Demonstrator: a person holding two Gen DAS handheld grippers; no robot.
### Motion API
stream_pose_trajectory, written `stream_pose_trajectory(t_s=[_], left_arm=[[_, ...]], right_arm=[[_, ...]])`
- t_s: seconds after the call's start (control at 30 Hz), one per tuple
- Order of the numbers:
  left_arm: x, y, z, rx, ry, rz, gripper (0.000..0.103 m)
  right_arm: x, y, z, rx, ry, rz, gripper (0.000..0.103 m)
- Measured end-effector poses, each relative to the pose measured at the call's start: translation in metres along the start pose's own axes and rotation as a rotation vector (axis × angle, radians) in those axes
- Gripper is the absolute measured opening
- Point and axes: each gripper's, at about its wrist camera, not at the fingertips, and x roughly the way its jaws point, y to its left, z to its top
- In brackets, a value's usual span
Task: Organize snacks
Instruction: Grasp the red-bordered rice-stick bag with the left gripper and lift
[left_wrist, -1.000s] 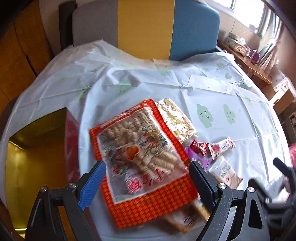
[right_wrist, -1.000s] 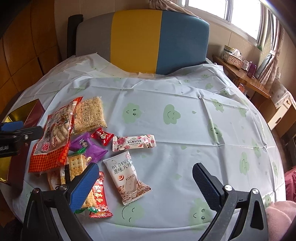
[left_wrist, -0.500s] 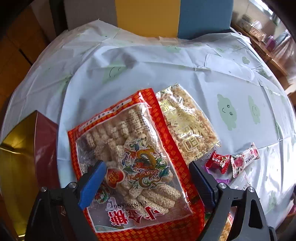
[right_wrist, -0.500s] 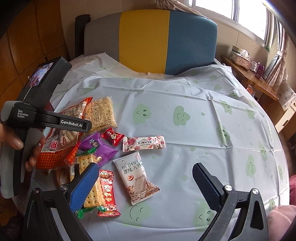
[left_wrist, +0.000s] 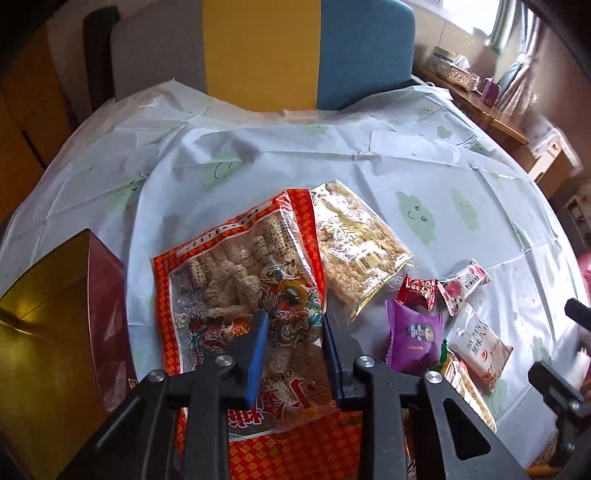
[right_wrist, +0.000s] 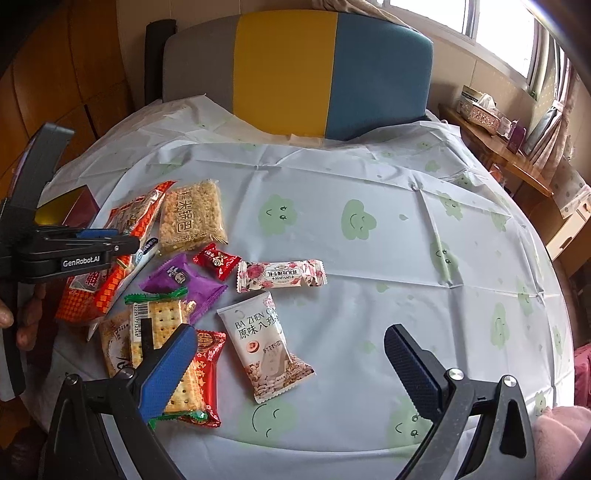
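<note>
- Since half a second ago, the left gripper (left_wrist: 291, 332) has narrowed its jaws from wide to a tight pinch on the big red-and-orange bag of puffed rolls (left_wrist: 243, 280), bunching the film between the blue pads; the bag's near end looks lifted off the bench (right_wrist: 369, 258), its far end resting beside the rice-cracker block (right_wrist: 192, 218).
- The right gripper (right_wrist: 288, 358) hovers with jaws wide, holding nothing, low over the soda-cracker pack (right_wrist: 162, 321) and the white nut packet (right_wrist: 264, 347).
- Slip risk: the pinch takes only a fold of slick film near the middle, so the bag could slide out as it is carried.
- Crush risk: the rolls inside look brittle; a harder squeeze would likely break them.
- Drag risk: the bag's edge lies near the purple candy (left_wrist: 413, 332) and red candy (left_wrist: 421, 290); sweeping it sideways could scatter them.
- Snag risk: the open red-and-gold box (left_wrist: 55, 332) stands just left of the bag, at the bench edge; the bag is wide, so an off-centre drop could catch the box wall or push the box off.
- The thin tablecloth (left_wrist: 369, 177) is creased and could ruck up under dragged packets.
</note>
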Motion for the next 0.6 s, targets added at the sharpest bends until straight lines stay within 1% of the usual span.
stream_pose_trajectory(t_s=[0.07,0.17,0.27,0.33,0.47,0.57,0.6], left_arm=[[-0.014,0.004,-0.004,-0.001,-0.018,-0.006,0.020],[-0.031,0.013,-0.009,-0.022,-0.039,-0.032,0.019],[-0.038,0.018,-0.011,-0.016,-0.032,-0.024,0.020],[-0.040,0.022,-0.011,-0.036,-0.031,-0.036,0.020],[-0.057,0.019,-0.014,-0.019,-0.098,-0.073,0.019],[-0.077,0.011,-0.009,-0.002,-0.165,-0.089,0.019],[-0.077,0.007,-0.006,0.001,-0.181,-0.091,0.019]], right_arm=[[0.000,0.000,0.000,-0.001,0.001,-0.006,0.103],[0.001,-0.001,0.000,0.004,0.004,-0.012,0.103],[0.002,-0.002,0.000,0.007,0.007,-0.014,0.103],[0.003,-0.002,0.000,0.005,0.009,-0.014,0.103],[0.002,0.001,0.000,-0.006,0.003,-0.004,0.103],[0.004,0.003,-0.001,-0.015,0.008,-0.008,0.102],[0.005,0.003,0.000,-0.016,0.008,-0.010,0.102]])
